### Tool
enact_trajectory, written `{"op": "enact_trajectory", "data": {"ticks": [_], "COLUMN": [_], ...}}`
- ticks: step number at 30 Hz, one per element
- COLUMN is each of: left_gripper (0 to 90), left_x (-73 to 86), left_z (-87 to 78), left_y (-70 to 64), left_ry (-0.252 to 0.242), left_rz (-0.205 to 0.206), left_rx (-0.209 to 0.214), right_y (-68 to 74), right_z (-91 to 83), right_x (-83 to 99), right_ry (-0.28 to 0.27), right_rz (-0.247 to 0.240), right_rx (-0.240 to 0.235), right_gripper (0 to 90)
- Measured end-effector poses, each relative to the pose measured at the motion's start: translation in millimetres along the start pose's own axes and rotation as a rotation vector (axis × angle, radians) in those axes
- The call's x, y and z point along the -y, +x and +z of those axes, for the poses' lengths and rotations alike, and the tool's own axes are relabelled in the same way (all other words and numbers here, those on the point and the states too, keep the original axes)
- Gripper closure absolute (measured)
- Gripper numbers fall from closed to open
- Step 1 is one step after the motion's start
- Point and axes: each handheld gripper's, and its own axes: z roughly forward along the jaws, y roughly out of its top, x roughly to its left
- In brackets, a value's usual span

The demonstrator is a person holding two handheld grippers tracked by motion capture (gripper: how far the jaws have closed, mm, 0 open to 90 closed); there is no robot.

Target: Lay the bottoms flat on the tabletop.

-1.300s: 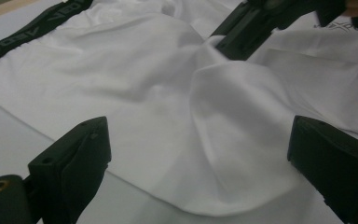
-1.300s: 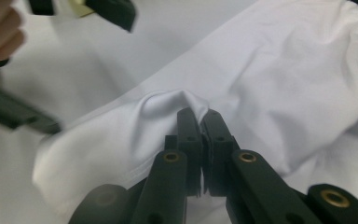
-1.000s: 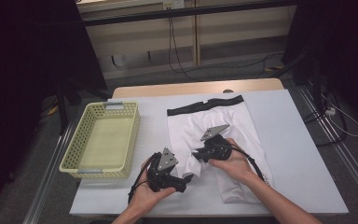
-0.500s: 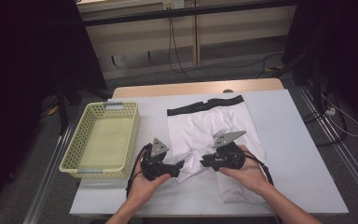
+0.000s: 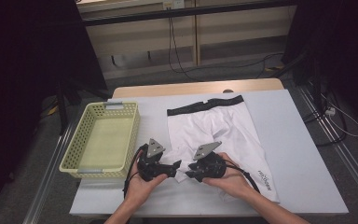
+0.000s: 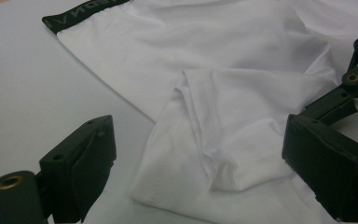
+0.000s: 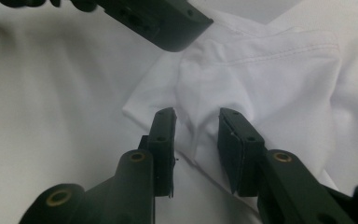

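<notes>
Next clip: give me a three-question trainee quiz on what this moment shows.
1. True or false: the yellow basket holds folded clothes.
2. Which gripper's jaws straddle a raised fold of the white shorts? A) left gripper B) right gripper
3. Fill in: the shorts' waistband is ____ in colour.

Key:
1. False; it looks empty.
2. B; a fabric ridge sits between its partly open jaws, while the left gripper's jaws stand wide by the hem.
3. Black.
</notes>
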Motion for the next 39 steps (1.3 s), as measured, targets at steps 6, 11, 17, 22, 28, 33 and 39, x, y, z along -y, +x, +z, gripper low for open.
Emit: {"op": "enact_trajectory", "data": {"ticks": [6, 11, 17, 22, 28, 33, 39], "left_gripper": [10.2, 10.2, 10.1, 10.1, 10.1, 15.0, 25.2], "left_x": [1.2, 1.5, 1.4, 1.6, 2.8, 4.9, 8.2], "left_z": [-0.3, -1.9, -2.3, 1.7, 9.7, 20.8, 25.9], "left_y": [0.8, 0.6, -1.6, -5.0, -15.3, -18.8, -9.2], "left_ry": [0.011, 0.005, -0.001, 0.018, 0.055, 0.102, 0.137], "left_rz": [0.007, 0.001, 0.010, 0.024, 0.057, 0.066, 0.038], "left_rx": [-0.006, -0.002, 0.005, 0.021, 0.048, 0.080, 0.092], "right_y": [0.7, -1.1, -13.1, -19.9, -25.6, -28.6, -34.3], "right_z": [-1.4, -22.4, -58.8, -75.3, -96.3, -101.3, -94.8], "right_x": [-1.4, -3.5, -2.2, 13.0, 17.0, 18.7, 26.2], "right_ry": [0.011, -0.026, -0.117, -0.128, -0.173, -0.178, -0.162], "right_rz": [-0.013, -0.010, 0.040, 0.084, 0.107, 0.114, 0.140], "right_rx": [0.003, 0.004, 0.028, 0.059, 0.080, 0.089, 0.082], "right_gripper": [89.2, 90.0, 90.0, 90.0, 90.0, 90.0, 90.0]}}
